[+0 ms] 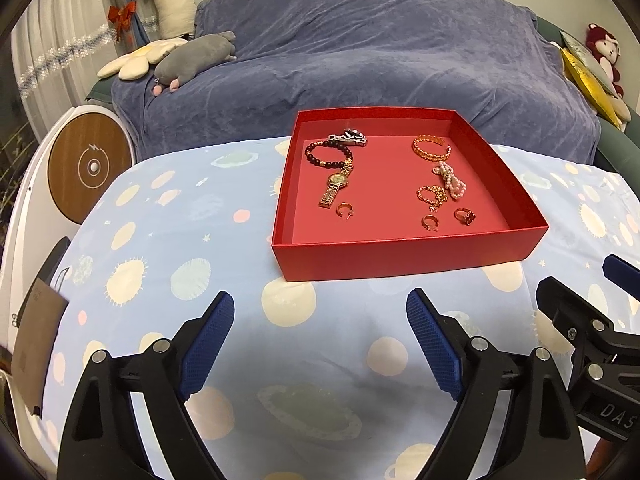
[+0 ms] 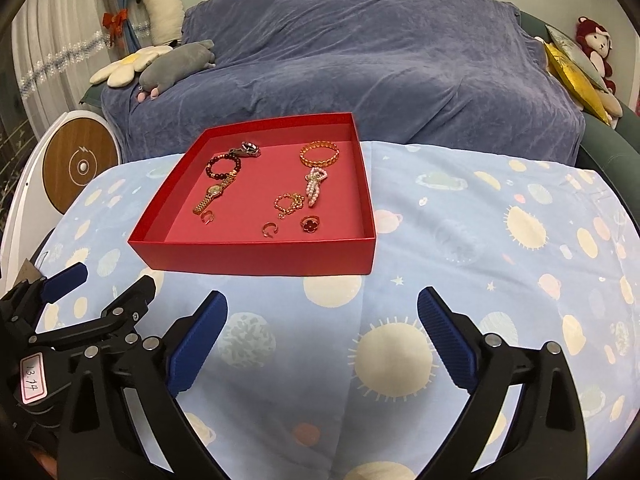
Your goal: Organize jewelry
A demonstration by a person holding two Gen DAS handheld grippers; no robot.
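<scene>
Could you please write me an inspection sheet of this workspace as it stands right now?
Surface: table under a light blue planet-print cloth.
Job's things: open red box holding a gold watch, dark bead bracelet, gold bangle, pearl piece, flower ring and small hoops.
Clutter: nothing seen on the cloth.
Grippers: left gripper and right gripper both open, empty, short of the box.
Cables: nothing seen.
Surroundings: sofa under a blue throw, plush toys.

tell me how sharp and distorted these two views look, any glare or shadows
Left wrist view: strong fisheye bend, dark corners, red box and watch sharp, soft shadow on the cloth near the fingers. Right wrist view: same curvature, no glare, small ring slightly soft.
</scene>
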